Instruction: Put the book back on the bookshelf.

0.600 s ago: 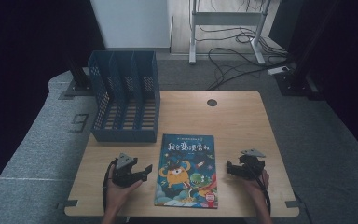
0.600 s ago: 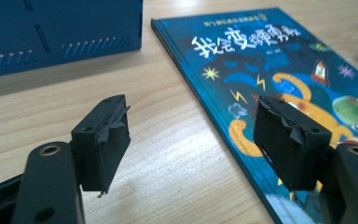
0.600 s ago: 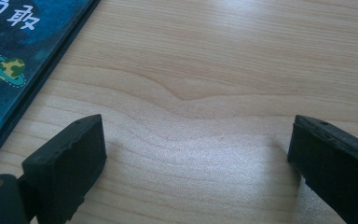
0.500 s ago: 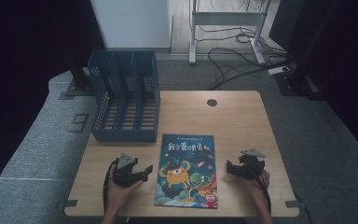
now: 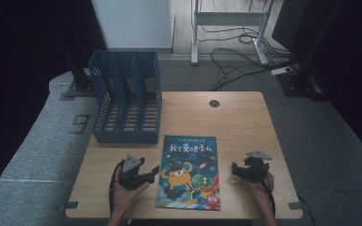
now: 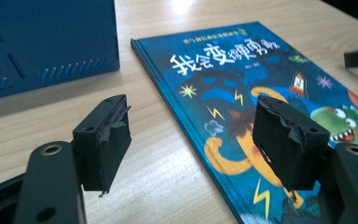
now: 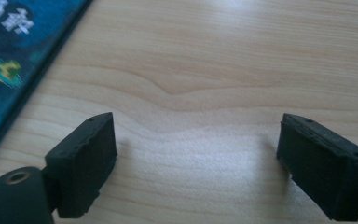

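The left gripper (image 5: 154, 171) has its jaws wide apart and holds nothing. Its tips sit at the left edge of the book (image 5: 189, 171); in the left gripper view one jaw is over the bare wood and the other is over the cover. The right gripper (image 5: 235, 170) is wide apart too, with nothing in it. It is near the right edge of the book, over bare wood.

The book lies flat near the front middle of the table (image 5: 245, 122). The table is light wood with a small round hole (image 5: 214, 103) near the back. A blue rack (image 5: 127, 96) stands at the back left corner. The floor (image 5: 47, 141) is grey carpet. Cables (image 5: 235, 56) lie on it behind the table, by a white stand (image 5: 226, 19). The room is dark at both sides.
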Tool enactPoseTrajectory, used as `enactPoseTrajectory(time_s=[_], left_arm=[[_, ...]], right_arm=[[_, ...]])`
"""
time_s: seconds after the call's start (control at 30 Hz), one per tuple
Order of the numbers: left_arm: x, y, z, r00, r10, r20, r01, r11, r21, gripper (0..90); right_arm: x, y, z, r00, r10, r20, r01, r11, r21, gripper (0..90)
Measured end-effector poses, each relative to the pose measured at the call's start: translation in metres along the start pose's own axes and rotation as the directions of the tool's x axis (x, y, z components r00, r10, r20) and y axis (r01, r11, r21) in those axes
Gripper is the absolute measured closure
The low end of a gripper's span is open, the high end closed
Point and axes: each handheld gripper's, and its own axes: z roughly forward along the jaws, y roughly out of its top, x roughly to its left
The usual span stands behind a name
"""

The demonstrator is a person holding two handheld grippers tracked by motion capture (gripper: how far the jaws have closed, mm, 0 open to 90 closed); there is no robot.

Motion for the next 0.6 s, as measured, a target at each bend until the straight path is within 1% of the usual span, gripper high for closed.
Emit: enactPoseTrajectory(time_s=[0.07,0.1,0.23,0.33,0.4,0.47,0.53,0.6], left_arm=[[-0.001,-0.001,-0.001,0.9999,-0.003,0.01,0.003,1.0,0.007,27.0],[-0.001,-0.001,-0.001,0.9999,-0.006,0.016,0.006,0.9999,0.01,26.9],[-0.002,-0.002,0.0,0.9998,-0.005,0.02,0.005,0.9999,0.015,26.7],[-0.003,-0.003,0.002,0.9997,-0.006,0.025,0.005,0.9998,0.017,26.6],[-0.005,-0.004,0.003,0.9993,-0.006,0.037,0.005,0.9997,0.023,26.3],[-0.007,-0.005,0.005,0.9989,-0.01,0.046,0.009,0.9997,0.022,26.2],[-0.01,-0.006,0.007,0.9987,-0.002,0.05,0.0,0.9995,0.031,26.2],[-0.013,-0.007,0.01,0.9987,0.011,0.05,-0.013,0.9991,0.041,26.0]], right_arm=[[0.002,0.003,-0.002,0.9998,0.01,-0.017,-0.01,1.0,-0.009,13.0],[0.003,0.005,-0.004,0.9997,-0.001,-0.025,0.0,1.0,-0.018,13.2],[0.009,0.009,-0.01,0.9989,-0.015,-0.045,0.012,0.998,-0.062,13.6],[0.012,0.009,-0.012,0.9973,-0.023,-0.071,0.017,0.997,-0.073,13.7],[0.013,0.009,-0.015,0.9955,-0.026,-0.092,0.018,0.996,-0.088,14.0],[0.016,0.01,-0.02,0.9919,-0.026,-0.124,0.01,0.992,-0.123,15.5],[0.02,0.011,-0.024,0.9892,-0.039,-0.141,0.018,0.989,-0.148,16.8],[0.026,0.011,-0.027,0.9872,-0.056,-0.149,0.031,0.986,-0.161,17.5]])
